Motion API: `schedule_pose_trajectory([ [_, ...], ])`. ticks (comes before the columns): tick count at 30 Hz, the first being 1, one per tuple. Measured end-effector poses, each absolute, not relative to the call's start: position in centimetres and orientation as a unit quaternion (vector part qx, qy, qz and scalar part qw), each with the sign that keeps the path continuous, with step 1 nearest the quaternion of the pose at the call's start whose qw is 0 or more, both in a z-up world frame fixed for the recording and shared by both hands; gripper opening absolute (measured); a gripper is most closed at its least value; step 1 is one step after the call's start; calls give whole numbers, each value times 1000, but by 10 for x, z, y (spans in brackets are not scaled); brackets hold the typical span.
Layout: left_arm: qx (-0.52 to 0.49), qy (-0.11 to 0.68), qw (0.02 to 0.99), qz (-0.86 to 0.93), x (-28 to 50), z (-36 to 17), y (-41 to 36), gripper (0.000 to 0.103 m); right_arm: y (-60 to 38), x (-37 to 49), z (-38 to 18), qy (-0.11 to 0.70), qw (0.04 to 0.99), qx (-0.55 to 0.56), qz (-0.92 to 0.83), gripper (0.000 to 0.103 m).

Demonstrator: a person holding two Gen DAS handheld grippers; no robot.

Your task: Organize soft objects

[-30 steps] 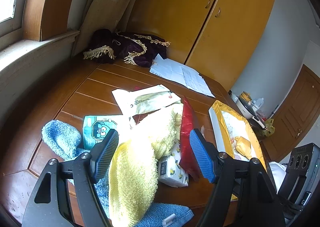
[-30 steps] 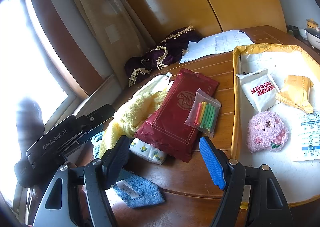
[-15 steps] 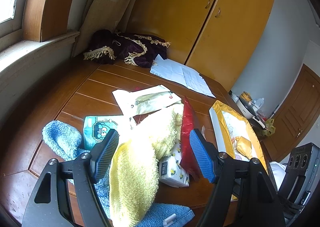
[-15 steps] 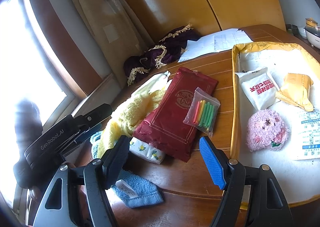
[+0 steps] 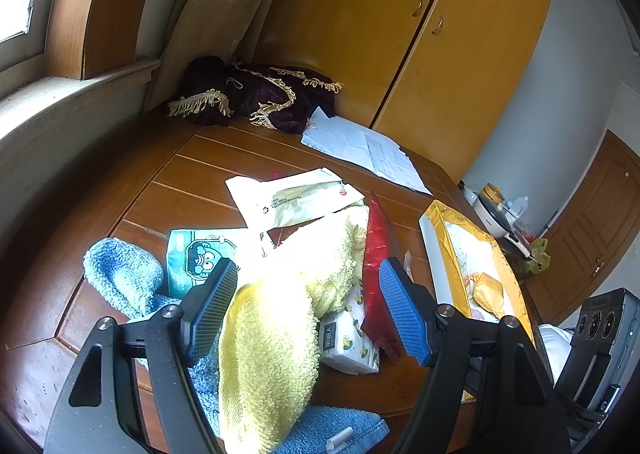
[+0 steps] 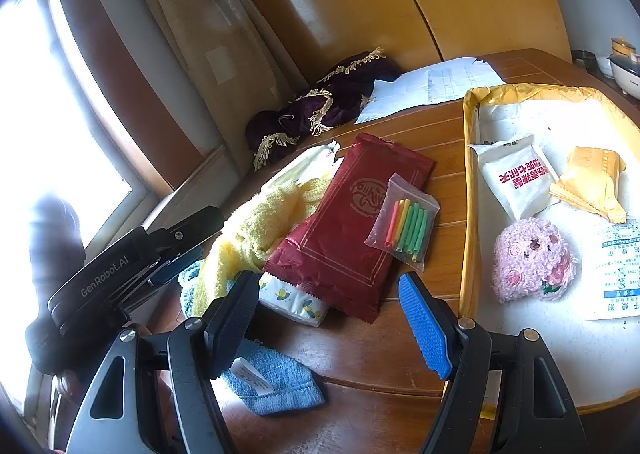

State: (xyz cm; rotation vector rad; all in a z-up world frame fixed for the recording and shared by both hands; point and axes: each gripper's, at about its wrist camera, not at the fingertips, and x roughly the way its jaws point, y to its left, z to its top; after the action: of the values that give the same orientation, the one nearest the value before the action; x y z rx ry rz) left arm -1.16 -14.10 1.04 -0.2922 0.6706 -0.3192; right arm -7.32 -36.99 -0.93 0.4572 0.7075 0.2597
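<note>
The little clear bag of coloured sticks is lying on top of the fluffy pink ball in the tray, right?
Not quite. The small clear plastic bag of coloured sticks lies on top of the flat dark red foil packet on the wooden table, outside the tray. The right wrist view shows it.

L gripper point(image 5: 308, 304) fingers apart | yellow towel point(image 5: 272, 350) btwn | on blue towel point(image 5: 120, 278)

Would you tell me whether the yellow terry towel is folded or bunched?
Bunched: the yellow terry towel lies crumpled in uneven lumps over the blue towel.
</note>
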Motion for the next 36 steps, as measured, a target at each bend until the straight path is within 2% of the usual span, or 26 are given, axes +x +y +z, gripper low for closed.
schedule_pose_trajectory([
  [36,-141,320,924,-156,-12,6,-141,73,-380,-78,-9,340,910,221,90,72],
])
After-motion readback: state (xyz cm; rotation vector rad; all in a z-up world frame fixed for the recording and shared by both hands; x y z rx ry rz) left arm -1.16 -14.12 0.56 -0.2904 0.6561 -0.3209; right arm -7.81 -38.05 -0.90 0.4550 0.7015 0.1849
